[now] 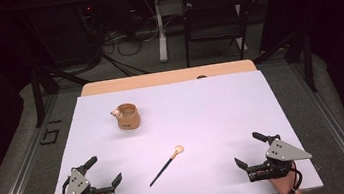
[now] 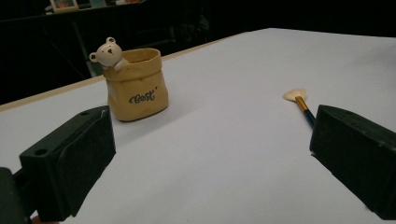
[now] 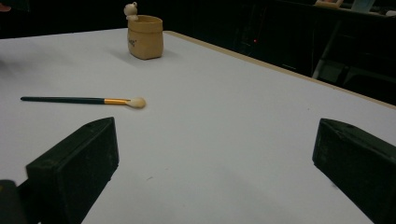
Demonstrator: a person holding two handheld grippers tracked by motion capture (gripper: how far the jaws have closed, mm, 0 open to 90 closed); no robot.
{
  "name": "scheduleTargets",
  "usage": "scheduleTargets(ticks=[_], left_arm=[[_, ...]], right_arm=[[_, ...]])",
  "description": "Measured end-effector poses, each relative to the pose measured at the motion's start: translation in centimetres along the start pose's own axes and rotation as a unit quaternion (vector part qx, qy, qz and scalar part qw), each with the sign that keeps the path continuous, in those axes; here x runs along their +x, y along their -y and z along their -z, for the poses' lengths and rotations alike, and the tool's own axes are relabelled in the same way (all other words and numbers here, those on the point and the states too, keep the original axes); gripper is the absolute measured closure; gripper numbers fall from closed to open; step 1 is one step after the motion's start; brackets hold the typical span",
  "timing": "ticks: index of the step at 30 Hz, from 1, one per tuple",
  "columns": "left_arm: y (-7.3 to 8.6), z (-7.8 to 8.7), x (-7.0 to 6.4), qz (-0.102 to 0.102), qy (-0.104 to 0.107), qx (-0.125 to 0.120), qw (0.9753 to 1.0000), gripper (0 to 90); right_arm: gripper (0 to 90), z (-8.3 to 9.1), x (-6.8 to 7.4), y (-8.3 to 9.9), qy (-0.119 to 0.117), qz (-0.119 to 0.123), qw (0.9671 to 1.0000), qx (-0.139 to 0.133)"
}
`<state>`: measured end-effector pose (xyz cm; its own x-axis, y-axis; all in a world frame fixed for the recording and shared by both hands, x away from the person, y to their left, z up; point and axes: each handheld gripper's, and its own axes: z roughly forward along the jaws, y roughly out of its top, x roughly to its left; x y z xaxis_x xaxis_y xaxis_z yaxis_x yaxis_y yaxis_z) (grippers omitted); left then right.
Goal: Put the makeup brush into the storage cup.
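White sheet (image 1: 223, 115) covers the table top; both grippers rest near its front edge, nothing held. Left gripper (image 1: 103, 172) sits at the near left corner with jaws spread wide. Right gripper (image 1: 253, 151) sits at the near right corner, jaws equally wide.

Brush (image 1: 166, 165) lies flat on the sheet between the two grippers, slightly nearer the left one. Its dark handle points toward the near edge; the pale bristle head points away, toward the far side. Gold ferrule is clear in the right gripper view (image 3: 116, 101). Tan pot (image 1: 127, 116), shaped like a sack with a small bear figure (image 2: 107, 52) on its rim, stands upright on the far left part of the sheet, well apart from the brush.

Judged step: pick up the brush, likely for the pot. To do it well, come down over the mid-handle with the jaws straddling it crosswise, close low against the sheet, and avoid the bristles. The handle is thin and lies flat, so a shallow or skewed approach could roll it away.

Hard to make out: the pot's interior cannot be seen from any view. In the left gripper view the right jaw covers most of the brush handle. Lettering on the pot is too small to read with certainty.
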<state>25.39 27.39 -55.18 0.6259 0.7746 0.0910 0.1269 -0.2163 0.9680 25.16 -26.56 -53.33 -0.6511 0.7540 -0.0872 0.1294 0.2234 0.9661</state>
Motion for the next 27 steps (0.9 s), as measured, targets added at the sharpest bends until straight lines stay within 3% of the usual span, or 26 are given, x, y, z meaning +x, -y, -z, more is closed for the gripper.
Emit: scheduleTargets(ticks=[10, 16, 21, 27], left_arm=[[-0.1, -0.2, -0.1, 0.008, -0.002, 0.009, 0.9999, 0.2], [-0.4, -0.6, -0.5, 0.0, -0.009, 0.021, 0.9997, 0.3], [-0.8, -1.0, -0.5, -0.003, 0.0, 0.021, 0.9998, 0.3], [-1.0, -1.5, -0.4, 0.009, 0.009, 0.051, 0.9986, 0.5]], right_arm=[[0.7, -0.1, -0.4, 0.1, -0.004, -0.004, 1.0, 0.001], [0.0, -0.5, -0.4, 0.1, -0.018, -0.007, 0.9998, 0.003], [0.0, -0.7, -0.2, 0.1, -0.024, -0.003, 0.9996, 0.011], [0.0, -0.8, 0.2, -0.1, -0.028, 0.003, 0.9994, 0.02]])
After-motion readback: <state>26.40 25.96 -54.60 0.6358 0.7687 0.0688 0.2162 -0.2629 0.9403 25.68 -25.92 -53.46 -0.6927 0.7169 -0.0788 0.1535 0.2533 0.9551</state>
